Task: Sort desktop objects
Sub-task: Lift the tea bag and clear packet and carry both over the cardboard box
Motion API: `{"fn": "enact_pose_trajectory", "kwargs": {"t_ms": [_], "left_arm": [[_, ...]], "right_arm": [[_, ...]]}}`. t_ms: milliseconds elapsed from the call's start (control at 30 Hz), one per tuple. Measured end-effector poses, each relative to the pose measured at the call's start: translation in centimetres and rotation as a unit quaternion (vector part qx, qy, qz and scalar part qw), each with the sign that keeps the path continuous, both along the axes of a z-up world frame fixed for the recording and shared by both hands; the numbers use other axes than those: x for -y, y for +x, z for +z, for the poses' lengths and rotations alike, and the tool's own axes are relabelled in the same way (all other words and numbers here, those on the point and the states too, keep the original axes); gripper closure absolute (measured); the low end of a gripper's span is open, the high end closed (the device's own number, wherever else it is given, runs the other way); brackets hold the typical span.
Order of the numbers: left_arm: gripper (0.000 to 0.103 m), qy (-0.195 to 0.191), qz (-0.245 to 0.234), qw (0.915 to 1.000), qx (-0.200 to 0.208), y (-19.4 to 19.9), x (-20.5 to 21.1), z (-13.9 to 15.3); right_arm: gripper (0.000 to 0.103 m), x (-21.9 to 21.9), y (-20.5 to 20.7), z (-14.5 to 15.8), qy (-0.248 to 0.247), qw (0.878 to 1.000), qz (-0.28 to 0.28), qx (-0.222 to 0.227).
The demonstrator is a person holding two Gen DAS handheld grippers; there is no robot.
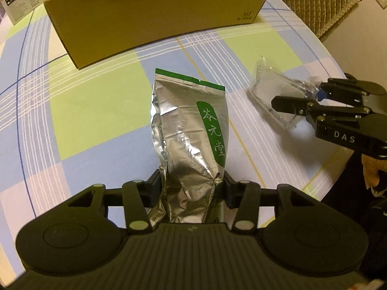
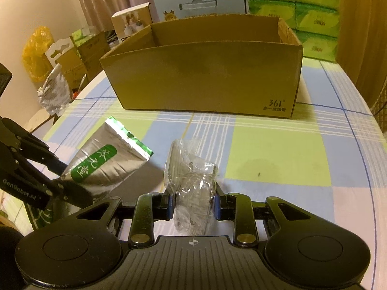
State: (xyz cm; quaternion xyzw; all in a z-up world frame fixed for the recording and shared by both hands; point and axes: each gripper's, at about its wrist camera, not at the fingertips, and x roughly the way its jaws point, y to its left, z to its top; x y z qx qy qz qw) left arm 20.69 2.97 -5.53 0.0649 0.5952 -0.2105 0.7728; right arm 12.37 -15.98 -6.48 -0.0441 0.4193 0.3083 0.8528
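My left gripper [image 1: 191, 188] is shut on the lower end of a silver foil tea pouch [image 1: 191, 130] with a green label, which hangs just above the checked tablecloth. The same pouch [image 2: 104, 166] shows at the left of the right wrist view, with the left gripper [image 2: 60, 181] on it. My right gripper [image 2: 193, 200] is shut on a crinkled clear plastic packet [image 2: 191, 169]. From the left wrist view that packet [image 1: 273, 94] sits at the right, with the right gripper [image 1: 312, 94] clamped on its near end. An open cardboard box [image 2: 203, 77] stands behind both items.
The table [image 2: 278, 149] has a blue, green and white checked cloth, and its rounded edge runs down the right side. Behind the box are stacked green tissue packs [image 2: 312, 14] and small cartons [image 2: 133, 19]. A crumpled foil bag [image 2: 54, 89] lies off the table's left edge.
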Motion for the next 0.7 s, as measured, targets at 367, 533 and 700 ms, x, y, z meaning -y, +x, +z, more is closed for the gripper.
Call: {"fn": "enact_pose_trajectory", "kwargs": {"t_ms": [367, 533, 700], "left_arm": [[0.059, -0.018, 0.019, 0.9996, 0.015, -0.4, -0.6, 1.8], [0.059, -0.021, 0.020, 0.9992, 0.027, -0.5, -0.4, 3.0], [0.059, -0.022, 0.019, 0.9989, 0.037, -0.1, -0.4, 4.5]], "right_arm": [[0.076, 0.6, -1.3, 2.0, 0.004, 1.000, -0.010, 0.006], [0.076, 0.9, -1.3, 3.1, -0.001, 1.000, -0.011, 0.017], [0.076, 1.3, -0.6, 4.7, 0.000, 1.000, -0.013, 0.027]]}}
